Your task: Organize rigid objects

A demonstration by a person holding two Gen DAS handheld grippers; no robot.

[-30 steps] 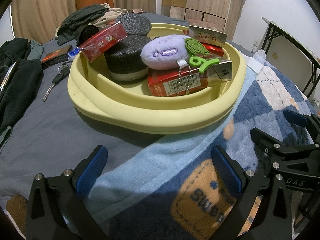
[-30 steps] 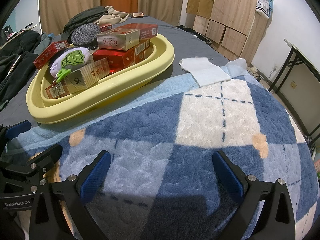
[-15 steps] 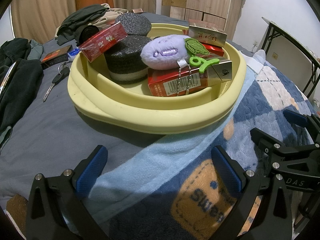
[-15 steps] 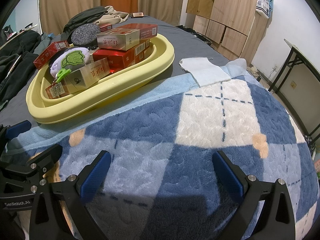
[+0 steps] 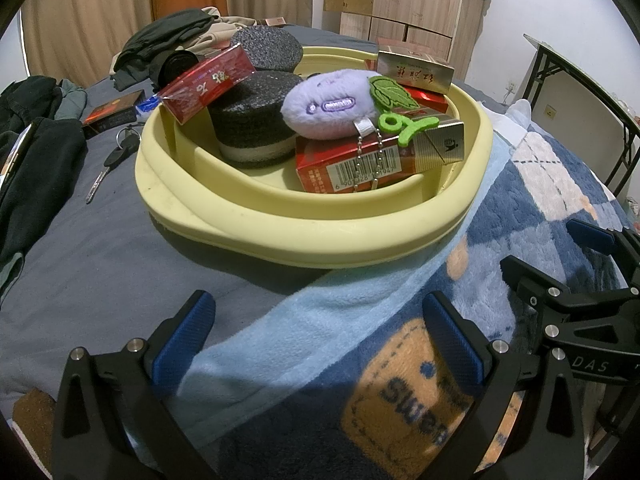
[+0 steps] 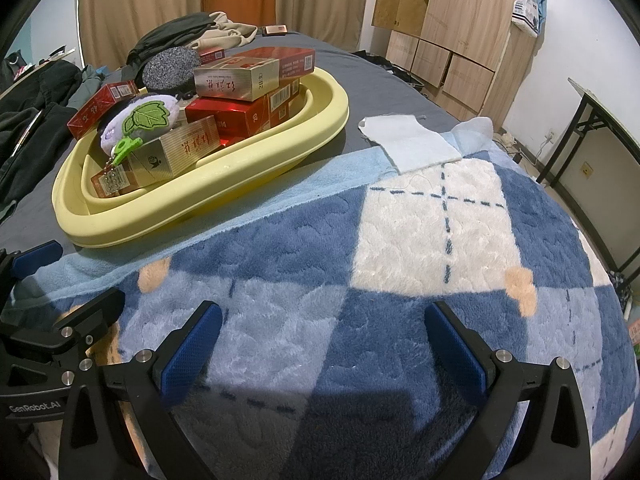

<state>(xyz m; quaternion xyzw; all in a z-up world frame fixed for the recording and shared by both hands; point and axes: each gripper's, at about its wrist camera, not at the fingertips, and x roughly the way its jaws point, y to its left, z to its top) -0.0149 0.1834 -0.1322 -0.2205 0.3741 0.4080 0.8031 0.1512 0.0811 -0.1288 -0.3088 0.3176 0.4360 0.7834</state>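
Yellow tub [image 5: 312, 236] on the bed holds red boxes [image 5: 352, 164], a purple plush toy [image 5: 328, 110]. Both grippers, left gripper [image 5: 320, 330] and right gripper [image 6: 322, 336], are spread apart, empty.

I see a blue-and-white checked fleece blanket [image 6: 400, 264] spread over the grey bed sheet [image 5: 100, 264], with a white cloth [image 6: 412, 140] lying at its far edge. Dark clothes [image 5: 36, 152] sit at the left, a key [image 5: 110, 164] just beside them. More clothes [image 6: 188, 30] are piled before beige curtains [image 6: 132, 4]. A wooden wardrobe [image 6: 460, 20] and a black-legged table [image 6: 600, 128] stand at the right
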